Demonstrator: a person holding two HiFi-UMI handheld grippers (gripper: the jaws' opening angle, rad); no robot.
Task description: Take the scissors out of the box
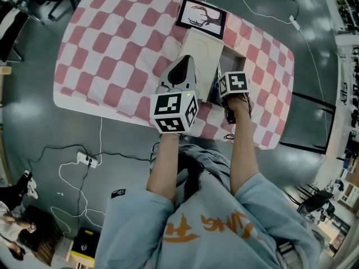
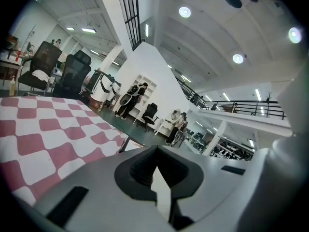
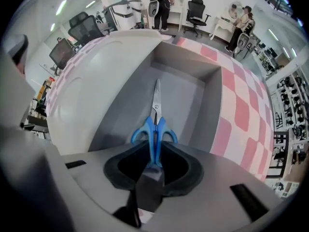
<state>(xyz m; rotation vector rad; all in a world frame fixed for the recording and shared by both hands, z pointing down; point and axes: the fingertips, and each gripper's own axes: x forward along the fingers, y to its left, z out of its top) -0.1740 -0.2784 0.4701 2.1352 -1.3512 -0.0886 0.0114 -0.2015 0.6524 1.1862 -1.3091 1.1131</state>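
Observation:
The scissors [image 3: 155, 127] have blue handles and steel blades, and they lie in the grey open box [image 3: 212, 105] with the blades pointing away from me. My right gripper [image 3: 153, 161] points straight down into the box [image 1: 234, 58], its pads closed on the blue handles. The box's white lid [image 1: 202, 46] stands open to the left. My left gripper [image 1: 182, 66] reaches over that lid. Its jaws [image 2: 155, 170] are closed, with a thin white edge between the pads that looks like the lid [image 3: 96, 81].
The box sits on a table under a pink-and-white checked cloth [image 1: 112, 49]. A framed antler picture [image 1: 202, 17] lies just beyond the box. Cables and a power strip [image 1: 87, 160] lie on the floor. Office chairs and people stand far behind.

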